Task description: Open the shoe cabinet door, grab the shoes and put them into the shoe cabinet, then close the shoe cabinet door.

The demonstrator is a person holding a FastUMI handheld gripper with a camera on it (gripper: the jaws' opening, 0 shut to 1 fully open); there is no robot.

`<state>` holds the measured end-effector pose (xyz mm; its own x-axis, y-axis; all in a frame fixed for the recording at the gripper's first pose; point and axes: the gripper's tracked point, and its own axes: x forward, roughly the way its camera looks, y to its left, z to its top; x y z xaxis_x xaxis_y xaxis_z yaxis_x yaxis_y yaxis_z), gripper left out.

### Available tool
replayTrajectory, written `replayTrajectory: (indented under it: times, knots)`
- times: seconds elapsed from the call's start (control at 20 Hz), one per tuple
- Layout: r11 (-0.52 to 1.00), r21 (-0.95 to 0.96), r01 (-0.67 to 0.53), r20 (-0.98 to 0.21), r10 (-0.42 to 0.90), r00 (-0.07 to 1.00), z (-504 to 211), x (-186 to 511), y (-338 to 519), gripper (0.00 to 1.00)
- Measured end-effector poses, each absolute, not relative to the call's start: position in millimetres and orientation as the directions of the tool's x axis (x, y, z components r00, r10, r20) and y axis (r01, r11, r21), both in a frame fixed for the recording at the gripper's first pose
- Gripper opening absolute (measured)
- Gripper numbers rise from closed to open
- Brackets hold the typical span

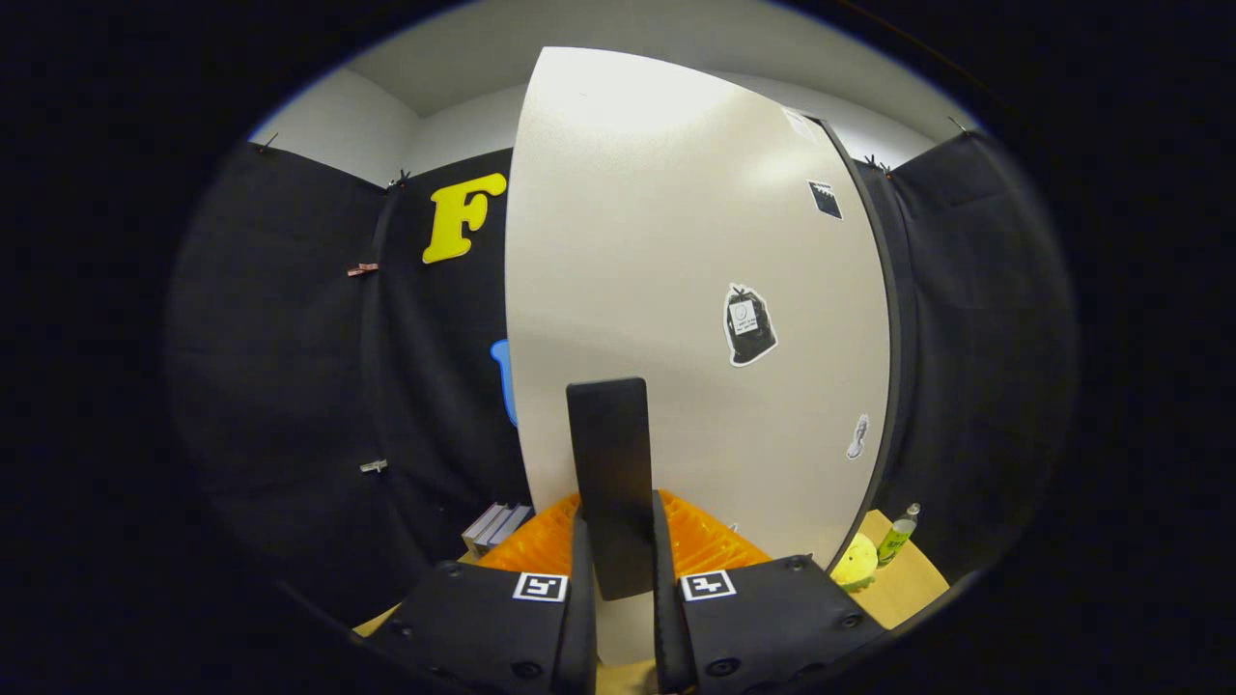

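Gripping the dark upright handle [610,483] between both fingers, the claw [618,618] sits right against the pale cabinet door [676,290], which rises straight ahead (stickers dot its right half). An orange ridged object [705,545] lies just beyond the fingers, with a bottle [898,534] and yellow toy [855,563] on the counter [908,584] off right.

The gripper [618,579] is held level, its two fingers [582,618] drawn close together and pressed against the sides of the upright handle [610,483] between them.
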<state>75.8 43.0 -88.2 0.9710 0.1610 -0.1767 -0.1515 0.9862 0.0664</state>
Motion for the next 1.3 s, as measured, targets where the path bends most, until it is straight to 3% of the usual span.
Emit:
replayTrajectory:
  times: [0.55, 1.3]
  knots:
    - [0.971, 0.072, -0.226, -0.182, 0.236, 0.955, -74, 14, -18, 0.27]
    - [0.991, 0.062, -0.116, -0.185, 0.126, 0.975, -69, -8, -63, 0.27]
